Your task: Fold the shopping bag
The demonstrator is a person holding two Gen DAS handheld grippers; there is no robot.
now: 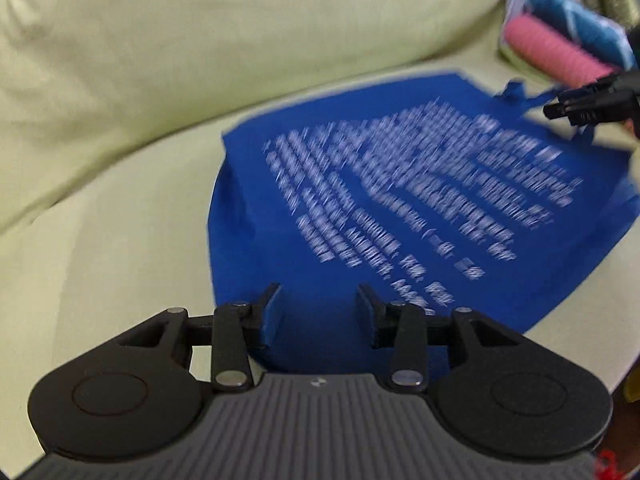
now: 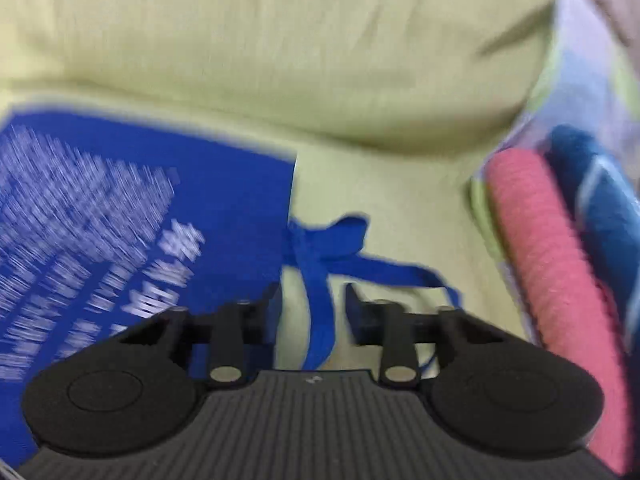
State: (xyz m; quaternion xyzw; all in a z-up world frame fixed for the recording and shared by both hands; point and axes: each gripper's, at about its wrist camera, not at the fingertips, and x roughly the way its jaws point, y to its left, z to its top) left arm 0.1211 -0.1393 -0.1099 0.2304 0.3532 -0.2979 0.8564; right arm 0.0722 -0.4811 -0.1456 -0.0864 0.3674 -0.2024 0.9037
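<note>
A blue shopping bag [image 1: 400, 200] with white print lies flat on a pale green couch seat [image 1: 120, 260]. My left gripper [image 1: 318, 294] is open over the bag's near edge, nothing between its fingers. In the left wrist view the right gripper [image 1: 560, 109] shows as a black shape at the bag's far right, by the handles [image 1: 516, 94]. In the right wrist view the bag [image 2: 120, 208] fills the left side and its blue handles [image 2: 320, 256] trail to the right. My right gripper [image 2: 312, 292] is open, with one handle strap running between its fingers. Both views are blurred.
A pale green back cushion [image 1: 220, 52] rises behind the seat. At the right end of the couch lies a patterned cushion or blanket with a pink roll [image 2: 548, 248] and blue patches [image 2: 592, 200].
</note>
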